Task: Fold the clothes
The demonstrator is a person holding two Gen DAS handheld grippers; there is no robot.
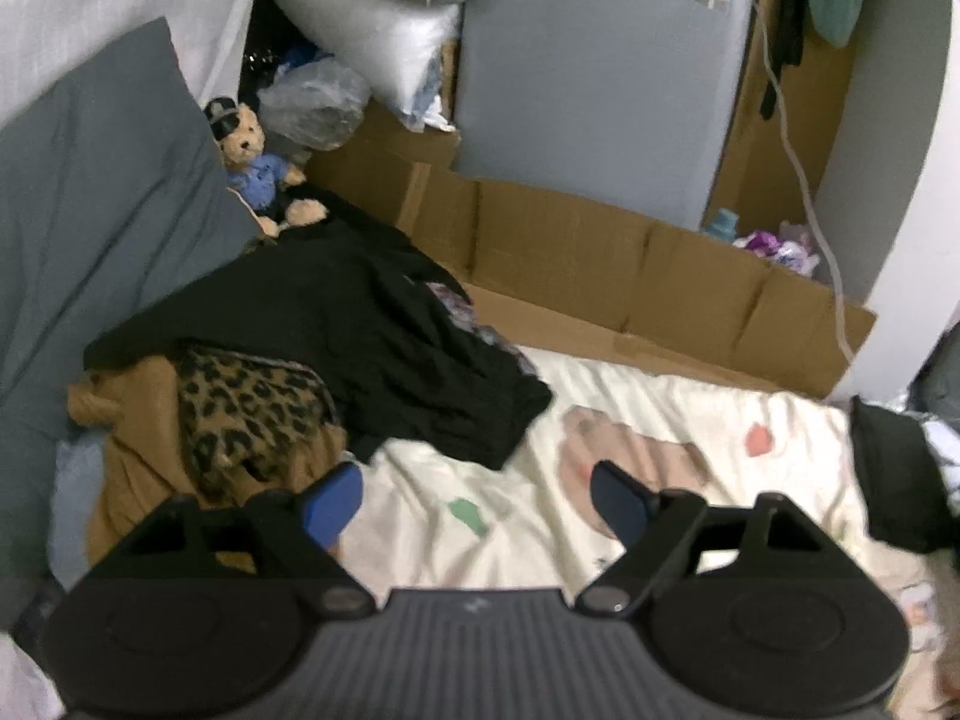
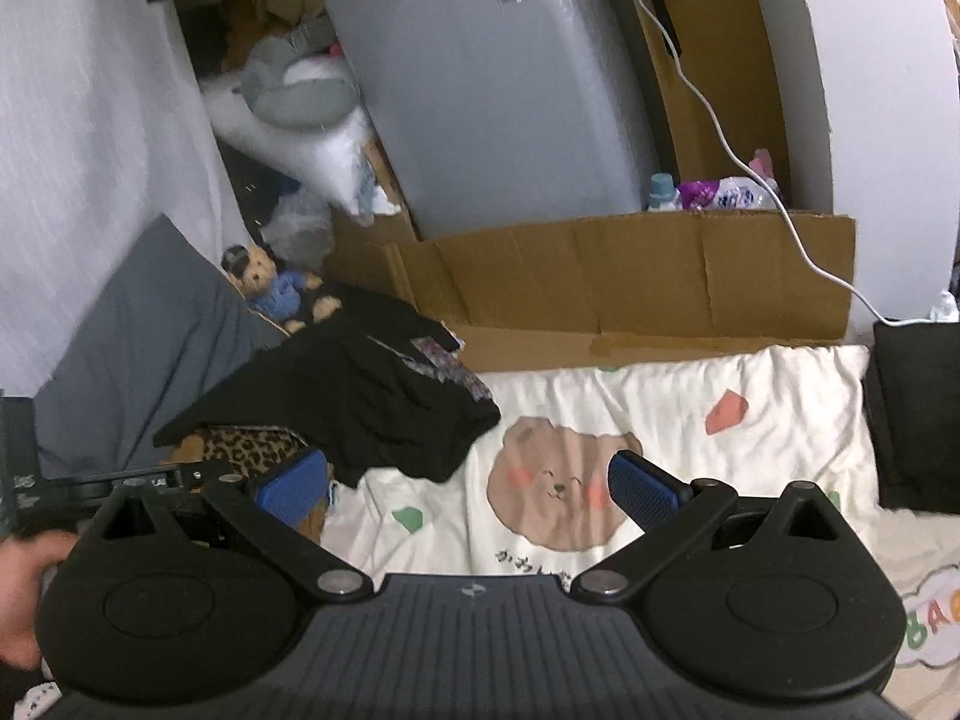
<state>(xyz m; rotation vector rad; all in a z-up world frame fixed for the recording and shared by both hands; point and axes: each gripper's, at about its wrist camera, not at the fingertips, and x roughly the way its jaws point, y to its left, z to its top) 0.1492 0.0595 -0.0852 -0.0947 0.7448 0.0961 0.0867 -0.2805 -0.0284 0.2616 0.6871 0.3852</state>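
Observation:
A heap of clothes lies at the left of a cream bear-print blanket [image 2: 660, 408]: a black garment [image 1: 360, 330] on top, a leopard-print piece [image 1: 246, 414] and a tan garment [image 1: 126, 480] under it. In the right wrist view the same black garment [image 2: 360, 402] covers the leopard-print piece [image 2: 246, 447]. My left gripper [image 1: 477, 501] hovers open just in front of the heap, its left pad near the tan cloth. My right gripper [image 2: 465, 486] is open above the bear print, holding nothing. The left gripper's body and a hand [image 2: 24, 588] show at the right wrist view's left edge.
A grey pillow [image 1: 90, 210] and a teddy bear [image 1: 258, 168] lie behind the heap. Flattened cardboard [image 2: 600, 282] stands along the bed's far side, with a grey panel [image 2: 498, 90] behind it. A black folded item [image 2: 912, 414] sits at the right, and a white cable [image 2: 720, 144] hangs down.

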